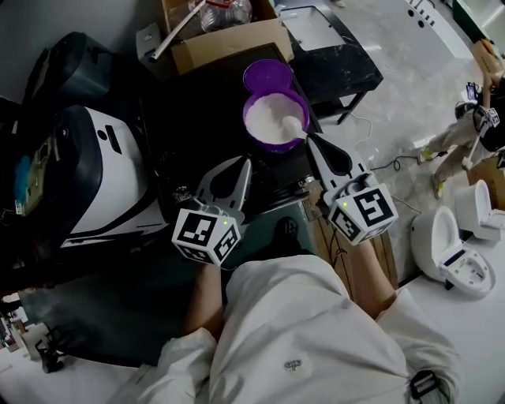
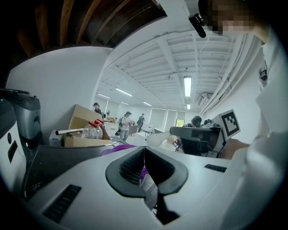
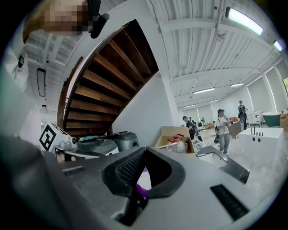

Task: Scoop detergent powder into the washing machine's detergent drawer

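A purple bowl (image 1: 256, 136) full of white detergent powder (image 1: 267, 118) stands on the dark top ahead of me, with its purple lid (image 1: 267, 76) just behind it. A white scoop (image 1: 293, 125) lies in the powder at the bowl's right side. My right gripper (image 1: 310, 140) is shut on the scoop's handle, and white and purple show behind the closed jaws (image 3: 145, 149). My left gripper (image 1: 246, 161) is shut and holds nothing, just short of the bowl's near-left rim. The white and dark washing machine (image 1: 99, 177) stands to the left; I cannot make out its drawer.
A cardboard box (image 1: 229, 39) with a plastic bottle (image 1: 225, 12) sits behind the bowl. A black table (image 1: 335, 59) stands at the back right. White fixtures (image 1: 454, 248) lie on the floor at right, and people stand farther off in the hall.
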`<state>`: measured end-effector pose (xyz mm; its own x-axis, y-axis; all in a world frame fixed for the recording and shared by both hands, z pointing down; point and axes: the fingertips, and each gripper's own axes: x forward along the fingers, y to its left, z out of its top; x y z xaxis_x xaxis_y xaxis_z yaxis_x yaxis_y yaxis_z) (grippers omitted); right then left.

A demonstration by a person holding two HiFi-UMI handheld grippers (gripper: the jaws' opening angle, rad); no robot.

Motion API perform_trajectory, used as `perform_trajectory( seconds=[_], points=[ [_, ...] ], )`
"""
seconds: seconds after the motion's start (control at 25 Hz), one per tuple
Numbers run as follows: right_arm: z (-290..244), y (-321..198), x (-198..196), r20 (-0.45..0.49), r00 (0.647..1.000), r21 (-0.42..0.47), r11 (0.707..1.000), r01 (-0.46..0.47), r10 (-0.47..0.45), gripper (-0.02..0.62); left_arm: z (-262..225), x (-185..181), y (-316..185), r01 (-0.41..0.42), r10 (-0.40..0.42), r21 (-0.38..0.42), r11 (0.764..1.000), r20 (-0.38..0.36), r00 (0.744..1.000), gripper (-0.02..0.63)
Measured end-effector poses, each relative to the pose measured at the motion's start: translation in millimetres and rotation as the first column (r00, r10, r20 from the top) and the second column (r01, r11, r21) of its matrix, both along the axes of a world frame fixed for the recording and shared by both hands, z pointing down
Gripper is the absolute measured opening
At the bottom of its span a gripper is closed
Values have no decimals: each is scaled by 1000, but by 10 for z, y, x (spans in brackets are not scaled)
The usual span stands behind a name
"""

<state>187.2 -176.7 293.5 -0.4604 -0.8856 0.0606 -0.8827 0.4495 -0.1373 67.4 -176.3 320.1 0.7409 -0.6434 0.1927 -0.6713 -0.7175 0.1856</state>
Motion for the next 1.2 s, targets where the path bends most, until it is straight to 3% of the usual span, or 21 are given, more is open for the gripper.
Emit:
perform_trajectory(
  seconds=[0.64, 1.2],
  points=[
    [324, -483, 28, -71, 985, -114, 982, 151, -160, 9, 112, 132, -143, 115, -115, -18, 993, 6, 993, 20],
    [808, -723, -96, -111, 957, -268, 935, 233, -270, 9, 184, 177, -171, 175, -174, -35, 984, 30, 984, 20]
  ],
)
